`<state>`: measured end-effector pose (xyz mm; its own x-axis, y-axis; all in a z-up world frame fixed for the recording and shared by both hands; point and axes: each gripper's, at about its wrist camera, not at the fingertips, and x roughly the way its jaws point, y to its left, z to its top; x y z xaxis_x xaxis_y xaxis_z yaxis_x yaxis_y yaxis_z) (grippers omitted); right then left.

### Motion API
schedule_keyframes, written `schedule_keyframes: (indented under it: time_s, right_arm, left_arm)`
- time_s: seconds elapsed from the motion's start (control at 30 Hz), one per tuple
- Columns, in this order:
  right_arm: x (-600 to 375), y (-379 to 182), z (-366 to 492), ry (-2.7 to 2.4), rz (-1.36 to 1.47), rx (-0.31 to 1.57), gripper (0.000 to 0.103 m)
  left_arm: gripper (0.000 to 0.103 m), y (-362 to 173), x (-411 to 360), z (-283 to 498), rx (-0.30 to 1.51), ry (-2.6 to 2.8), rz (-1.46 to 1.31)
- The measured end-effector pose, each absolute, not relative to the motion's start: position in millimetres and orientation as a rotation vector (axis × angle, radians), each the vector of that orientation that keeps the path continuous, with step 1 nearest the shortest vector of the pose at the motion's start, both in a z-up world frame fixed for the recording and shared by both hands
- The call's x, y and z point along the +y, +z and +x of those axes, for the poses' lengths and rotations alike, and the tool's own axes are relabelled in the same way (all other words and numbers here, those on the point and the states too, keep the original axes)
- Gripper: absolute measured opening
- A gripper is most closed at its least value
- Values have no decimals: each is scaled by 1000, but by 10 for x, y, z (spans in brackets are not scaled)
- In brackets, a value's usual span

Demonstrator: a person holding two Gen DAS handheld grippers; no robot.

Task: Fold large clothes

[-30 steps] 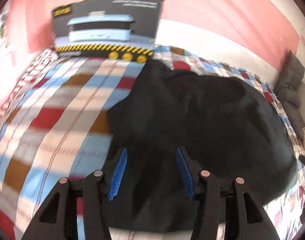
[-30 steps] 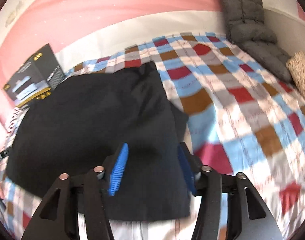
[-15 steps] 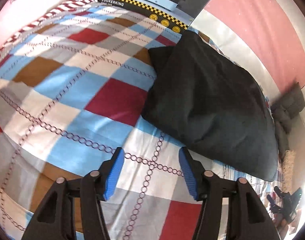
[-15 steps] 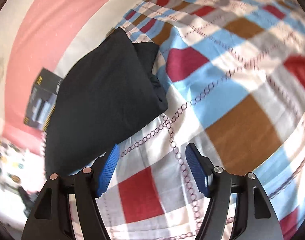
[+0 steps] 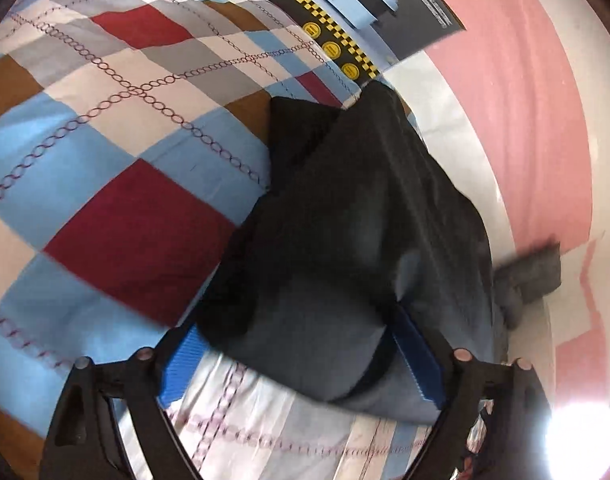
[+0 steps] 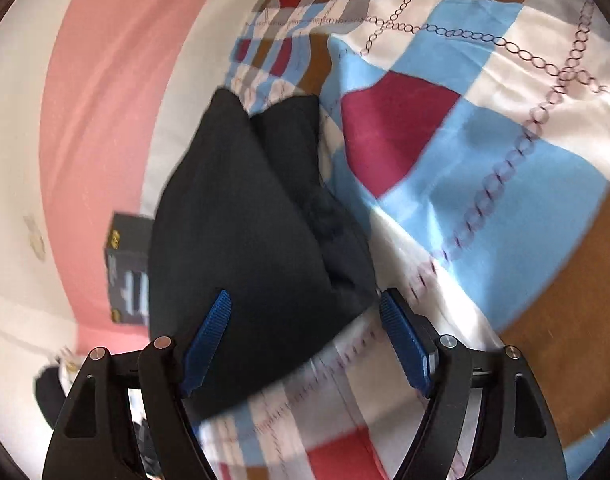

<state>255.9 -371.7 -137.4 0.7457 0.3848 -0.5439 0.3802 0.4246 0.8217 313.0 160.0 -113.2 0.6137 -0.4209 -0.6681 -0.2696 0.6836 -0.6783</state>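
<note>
A black folded garment lies on the checked bedspread. My left gripper is low over its near left corner. The jaws are opening wide, the corner lies between the blue pads, and neither pad presses on it. In the right wrist view the same garment shows its near right corner between the jaws of my right gripper. Those jaws are opening too. The left pad lies over the cloth and the right pad stands clear of it, above the bedspread.
A dark printed cardboard box stands at the back of the bed against the pink and white wall and also appears as the box behind the garment. A grey cushion lies at the far right. Bedspread extends on both outer sides.
Both grippers have sunk and rolled. Half a second ago they hung over bare bedspread short of the garment; now each has wider jaws around a near corner of it.
</note>
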Motion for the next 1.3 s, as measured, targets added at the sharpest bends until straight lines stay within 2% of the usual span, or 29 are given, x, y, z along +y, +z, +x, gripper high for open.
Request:
schedule_keyframes:
  time_s: [0.23,0.3,0.33,0.37,0.4,0.43,0.47,0.57,0.83,1.1,1.3]
  right_arm:
    - [-3651,-1400,2819,-16,1164,756,80]
    - [-3638,-1378,2850,-28,1147,773,79]
    - [-3626,-1349,2873,-37,1132,789,70]
    - [-3610,-1311,2895,-42,1113,803,66]
    - [-3595,-1262,2902,-44,1092,811,56]
    - [-3578,-1192,2908,-44,1067,818,49]
    - [-3577,-1148,2918,-42,1051,823,46]
    - [-3572,-961,2915,-28,1027,830,40]
    - [-3531,-455,2339,25,991,829,38]
    - [-3394,-535,1071,13,994,918,38]
    - [-3321,-671,422,-17,1003,953,38]
  left_arm:
    - [96,-1137,1429,3424,916,-57,-762]
    - [91,-1108,1380,3467,920,-36,-712]
    - [84,-1087,1353,3487,928,-33,-686]
    - [74,-1053,1332,3502,936,-36,-664]
    - [68,-1004,1312,3509,943,-36,-638]
    - [55,-929,1289,3507,944,-40,-608]
    - [45,-857,1270,3485,944,-42,-578]
    - [37,-625,1230,3452,941,-48,-518]
    - [35,-90,1283,2728,895,-110,-498]
    - [35,-259,1327,1253,965,-99,-513]
    - [36,-328,1305,614,978,-97,-497]
